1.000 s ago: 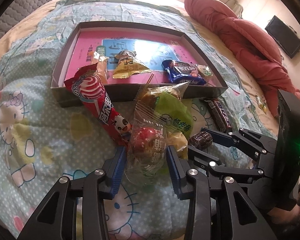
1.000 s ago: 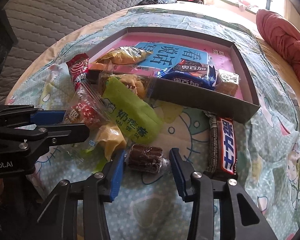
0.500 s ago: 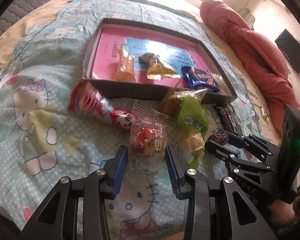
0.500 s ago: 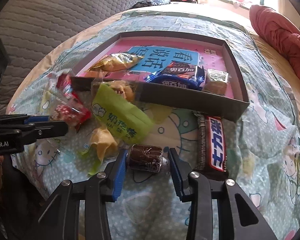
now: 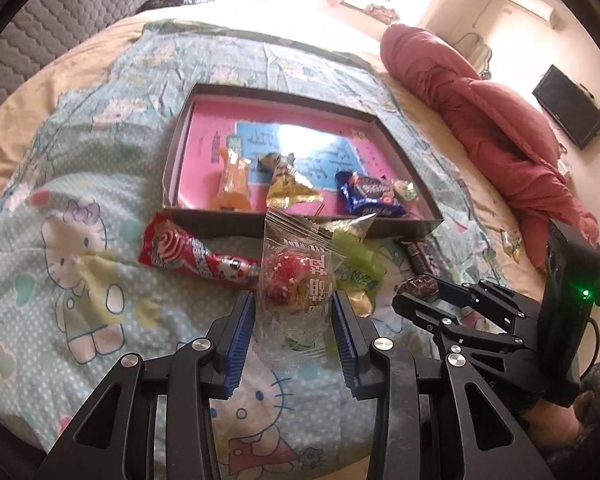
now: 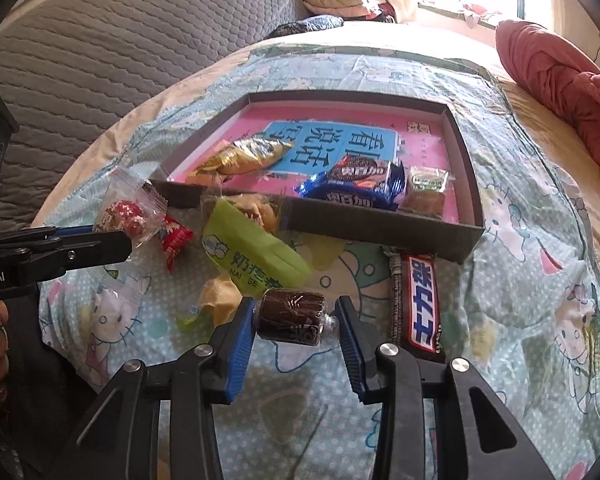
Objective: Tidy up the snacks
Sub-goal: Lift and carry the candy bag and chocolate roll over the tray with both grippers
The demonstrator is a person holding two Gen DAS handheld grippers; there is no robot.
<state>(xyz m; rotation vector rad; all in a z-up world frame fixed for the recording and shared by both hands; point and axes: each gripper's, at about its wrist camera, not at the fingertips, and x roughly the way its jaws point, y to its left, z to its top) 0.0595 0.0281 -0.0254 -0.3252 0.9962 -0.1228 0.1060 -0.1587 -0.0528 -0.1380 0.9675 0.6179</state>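
1. While the left hand-held gripper (image 5: 294, 320) hangs above the bed, its blue ribbed pads are clamped on a clear plastic packet with a red sugar-speckled sweet inside (image 5: 296, 280), which stands upright between them, clear of the bedding.
2. Beside it, the right hand-held gripper (image 6: 296, 322) has just been closing and now pinches a small dark brown chocolate roll in clear wrap (image 6: 292, 316) from both sides; the roll lies crosswise between the pads, above the bedding.
3. Under both lies a pale blue cartoon-cat bedsheet (image 5: 80, 240) spread over the bed.
4. Farther back sits a shallow dark grey cardboard box with a pink and blue printed floor (image 6: 380, 236).
5. Inside the box lie an orange wrapped snack (image 5: 232, 184), a gold foil packet (image 6: 244, 156), a blue biscuit packet (image 6: 356, 188) and a small pale green wrapped cake (image 6: 428, 188), the last two touching.
6. Loose on the sheet, near the box's front wall, lie a long red lollipop wrapper (image 5: 196, 256), a lime green snack bag (image 6: 252, 252) and a dark chocolate bar with a red and white label (image 6: 420, 304).
7. A rumpled pink quilt (image 5: 500, 128) lies along the bed's far side.
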